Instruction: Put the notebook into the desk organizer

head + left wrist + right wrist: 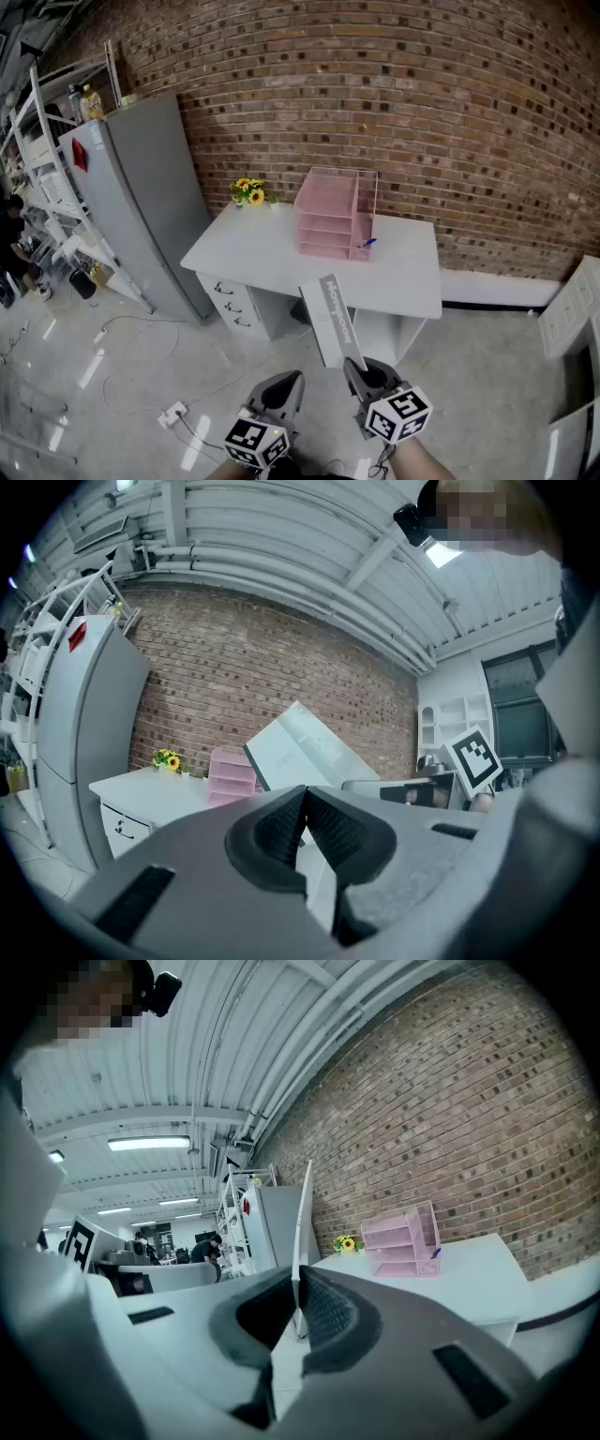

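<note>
The right gripper (pixel 354 366) is clamped on the lower end of the notebook (pixel 333 319), its jaws pressed together on the thin cover. In the right gripper view the notebook stands edge-on between the pads (pixel 323 1312). In the head view it slants up and to the left from the jaws, in the air above the floor and short of the white desk (pixel 253 248). The left gripper (pixel 289 380) sits just beside the right one with its jaws together and nothing between them. Bare grey floor (pixel 469 375) lies between the grippers and the desk's front edge, and a power strip (pixel 172 413) and thin cables lie off to the left. The pink desk organizer (pixel 336 214) stands toward the back of the desktop, near the brick wall (pixel 422 94). Its stacked shelves face forward and look empty, and a small blue item (pixel 367 243) sits at its lower right corner. The desktop is bare in front of the organizer and on both sides of it. A small bunch of sunflowers (pixel 248 191) stands at the desk's back left corner, apart from the organizer. Drawers (pixel 230 305) sit under the desk's left side. A tall grey refrigerator (pixel 141 197) stands close to the desk's left end, with white shelving (pixel 52 187) beyond it. A white cabinet (pixel 574 305) is at the right edge.
</note>
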